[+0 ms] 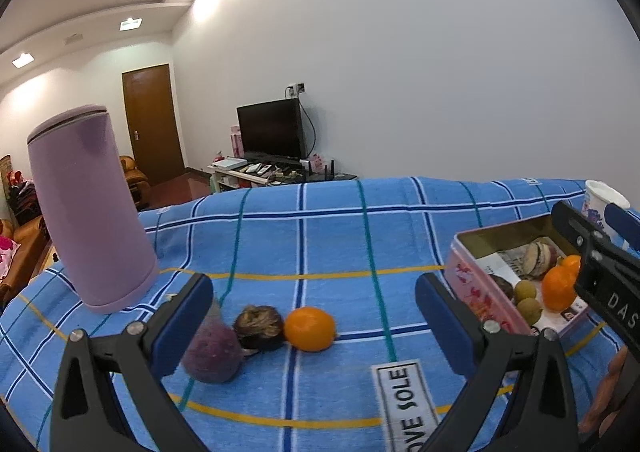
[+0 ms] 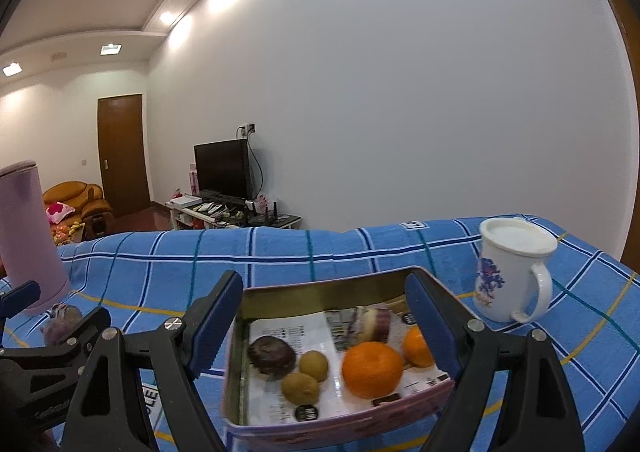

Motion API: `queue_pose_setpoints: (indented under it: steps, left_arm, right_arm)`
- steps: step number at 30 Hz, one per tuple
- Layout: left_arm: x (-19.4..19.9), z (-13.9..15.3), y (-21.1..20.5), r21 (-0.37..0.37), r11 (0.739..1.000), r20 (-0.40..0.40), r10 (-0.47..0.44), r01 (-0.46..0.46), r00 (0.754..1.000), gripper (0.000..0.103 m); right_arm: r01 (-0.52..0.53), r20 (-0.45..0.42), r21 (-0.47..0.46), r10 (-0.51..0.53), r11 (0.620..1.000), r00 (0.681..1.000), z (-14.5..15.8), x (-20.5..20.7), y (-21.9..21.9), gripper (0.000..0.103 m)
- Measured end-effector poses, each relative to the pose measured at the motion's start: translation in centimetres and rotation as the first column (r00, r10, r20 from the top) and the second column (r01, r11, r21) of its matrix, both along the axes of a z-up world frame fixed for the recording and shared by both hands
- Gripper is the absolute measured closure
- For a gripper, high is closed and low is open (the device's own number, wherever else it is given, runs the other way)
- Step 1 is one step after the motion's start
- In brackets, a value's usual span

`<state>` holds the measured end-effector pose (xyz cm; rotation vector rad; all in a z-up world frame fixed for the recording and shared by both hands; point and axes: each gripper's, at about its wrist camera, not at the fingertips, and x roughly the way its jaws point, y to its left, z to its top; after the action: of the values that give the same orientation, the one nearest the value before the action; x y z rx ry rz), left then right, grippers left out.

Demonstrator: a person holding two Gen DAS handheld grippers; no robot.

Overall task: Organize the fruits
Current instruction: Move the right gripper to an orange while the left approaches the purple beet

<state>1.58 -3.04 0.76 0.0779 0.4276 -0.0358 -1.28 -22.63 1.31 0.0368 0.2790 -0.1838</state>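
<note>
In the left wrist view, an orange (image 1: 309,328), a dark brown fruit (image 1: 259,327) and a purple fruit (image 1: 213,353) lie in a row on the blue checked cloth (image 1: 328,236). My left gripper (image 1: 314,326) is open around them, empty. A pink tin box (image 2: 240,336) holds two oranges (image 2: 372,369), two small brown-green fruits (image 2: 301,388), a dark fruit (image 2: 273,356) and a cut purple piece (image 2: 374,323). My right gripper (image 2: 324,322) is open above the tin, empty. The tin also shows in the left wrist view (image 1: 468,272).
A tall lilac flask (image 1: 90,208) stands at the left, close to the purple fruit. A white lidded mug (image 2: 512,272) stands right of the tin. A white label (image 1: 404,400) is sewn on the cloth near the front edge.
</note>
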Motion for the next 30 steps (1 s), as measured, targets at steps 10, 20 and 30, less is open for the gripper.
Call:
queue_pose_setpoints:
  steps: [10,20,30]
  left_arm:
    - [0.5,-0.2,3.1,-0.002,0.999,-0.015,0.042,-0.042,0.999,0.000]
    - [1.6,-0.5,6.9,-0.013,0.995,-0.044,0.100,-0.101,0.994,0.000]
    - [3.1,-0.9,11.6,-0.013,0.985,-0.085,0.170,-0.171,0.982,0.000]
  right_arm:
    - [-0.058,-0.033,0.024,0.059,0.998,0.998,-0.3,0.8,3.9,0.019]
    - [-0.116,-0.054,0.051,0.119,0.992,0.991,-0.5,1.9,7.7,0.019]
    - [-0.166,-0.079,0.074,0.172,0.983,0.982,-0.8,3.4,10.6,0.019]
